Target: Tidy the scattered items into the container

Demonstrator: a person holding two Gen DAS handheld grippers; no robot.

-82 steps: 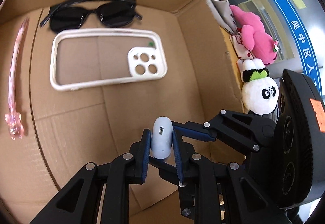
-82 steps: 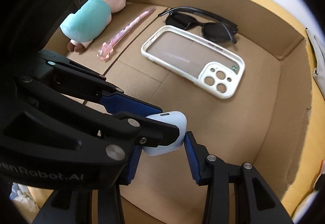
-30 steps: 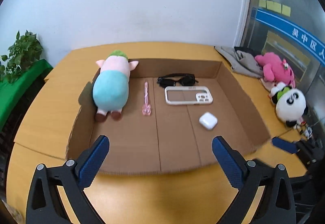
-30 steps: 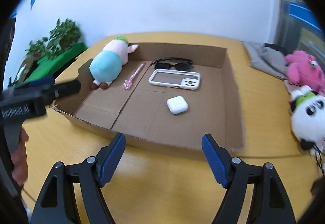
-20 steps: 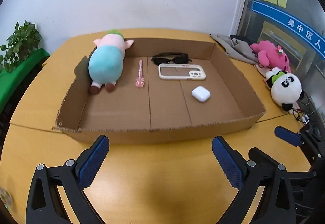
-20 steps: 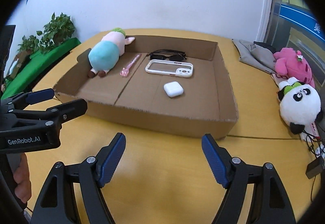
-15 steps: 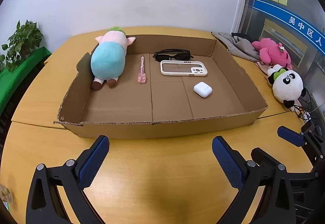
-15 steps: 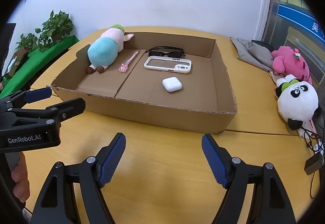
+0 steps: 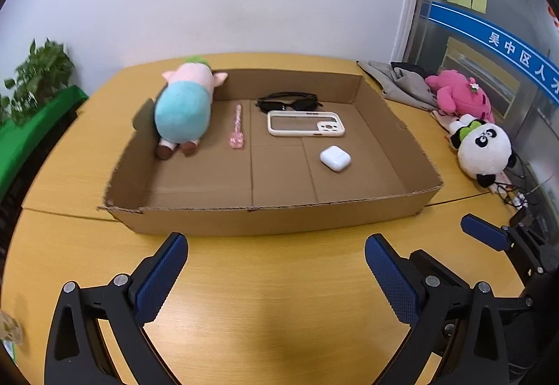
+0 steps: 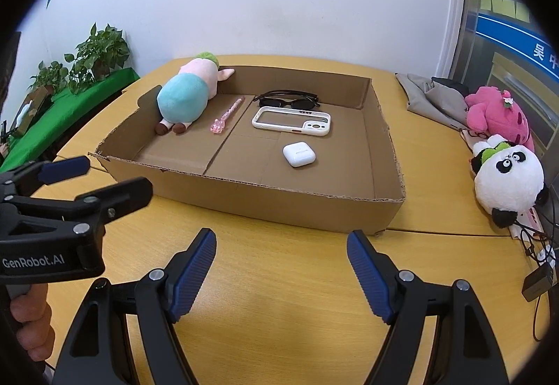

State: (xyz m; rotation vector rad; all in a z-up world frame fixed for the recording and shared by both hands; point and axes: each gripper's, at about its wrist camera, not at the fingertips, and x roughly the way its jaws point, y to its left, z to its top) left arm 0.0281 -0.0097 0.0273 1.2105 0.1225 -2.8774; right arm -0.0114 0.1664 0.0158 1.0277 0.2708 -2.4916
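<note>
Both grippers hang over the bare wooden table [image 9: 265,308] on the near side of the cardboard box [image 9: 272,220], and neither has anything between its blue pads. The left gripper [image 9: 276,275] stands wide apart, its fingers framing the box's front wall; the right gripper [image 10: 281,268] is spread about as wide, also empty. In the right wrist view the left gripper shows again at the left edge, with a hand [image 10: 29,325] wrapped round its handle. Inside the box everything lies flat on the floor: a white earbud case [image 9: 335,158] sits alone toward the right, nearer the front than the rest. Behind it is a white phone case [image 9: 305,123], and just beyond that a pair of black sunglasses [image 9: 289,102] close to the back wall. A pink hair clip [image 9: 237,127] lies left of the phone case, and a plush pig [image 9: 184,110] leans in the far left corner. Outside, to the right, a panda plush [image 9: 484,149] and a pink plush [image 9: 461,95] rest on the table beside a grey cloth [image 9: 398,82].
</note>
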